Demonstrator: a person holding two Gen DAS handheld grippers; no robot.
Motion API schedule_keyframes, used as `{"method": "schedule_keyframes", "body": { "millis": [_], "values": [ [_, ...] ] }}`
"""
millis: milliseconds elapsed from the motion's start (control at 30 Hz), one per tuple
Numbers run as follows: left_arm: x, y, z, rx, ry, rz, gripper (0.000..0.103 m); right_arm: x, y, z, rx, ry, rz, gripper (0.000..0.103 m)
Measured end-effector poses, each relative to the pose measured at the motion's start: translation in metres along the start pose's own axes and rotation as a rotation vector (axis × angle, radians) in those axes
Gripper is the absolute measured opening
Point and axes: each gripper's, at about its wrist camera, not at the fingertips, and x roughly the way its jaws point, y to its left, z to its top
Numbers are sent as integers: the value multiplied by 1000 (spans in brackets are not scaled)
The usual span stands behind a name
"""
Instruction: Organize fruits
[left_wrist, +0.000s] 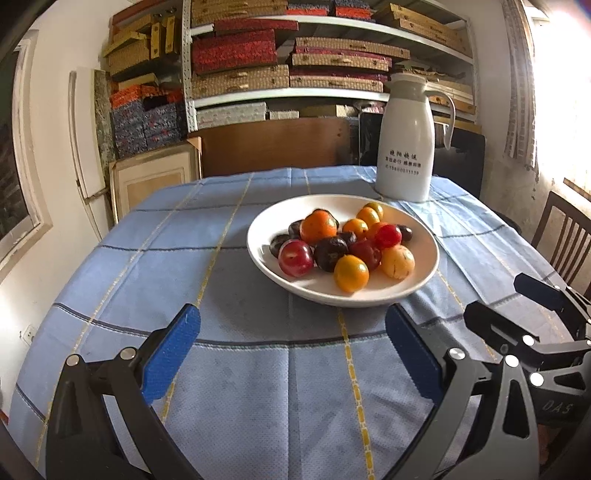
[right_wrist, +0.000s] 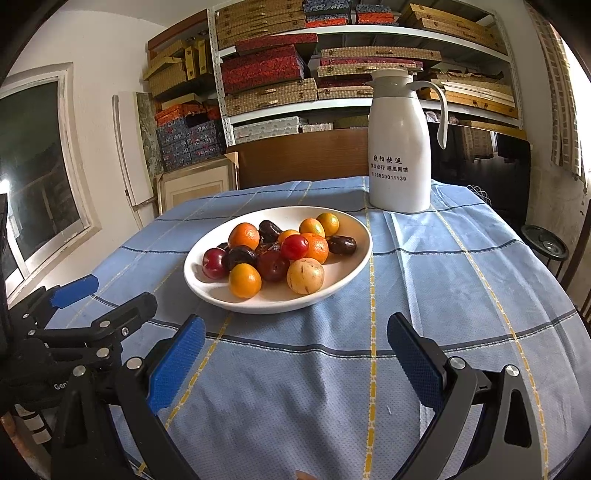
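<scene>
So the tabletop (right_wrist: 461, 277) is covered in a light blue woven cloth with dark and yellow grid lines, kinda dimpled texture, looks soft and a bit grippy. Toward the far edge stands a white thermos jug (right_wrist: 399, 147), smooth plastic, tall, handle on its right, printed text on the front.

The thing that matters: the white dish (right_wrist: 351, 266), shallow, glossy, ceramic-looking, sits around the middle of the tabletop, straight ahead of both tongs and well apart from them. From the left tongs (left_wrist: 291, 343) it lies ahead and a bit right; from the right tongs (right_wrist: 295, 347) ahead and a bit left. Neither looks clearly nearer, honestly. The dish is round, so there's no long axis to line up with.

Both tongs are spread wide and hold nothing; the blue pads are ribbed rubbery stuff.

Piled loosely in the dish: orange citrus (right_wrist: 244, 235), glossy red plums (right_wrist: 214, 263), dark wrinkly dates (right_wrist: 342, 244), and one pale yellow speckled fruit (right_wrist: 305, 276) at the near side. All small, round and smooth, so I'd guess they roll easily.
</scene>
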Motion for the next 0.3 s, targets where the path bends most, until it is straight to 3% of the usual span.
{"method": "schedule_keyframes", "body": {
  "millis": [133,300],
  "values": [
    [4,2,-5,-12,54,-15,98,-1,-3,-4,16,24,-3,100],
    [0,6,-12,-16,54,-8,98,-4,-6,-6,27,24,-2,100]
  ]
}}
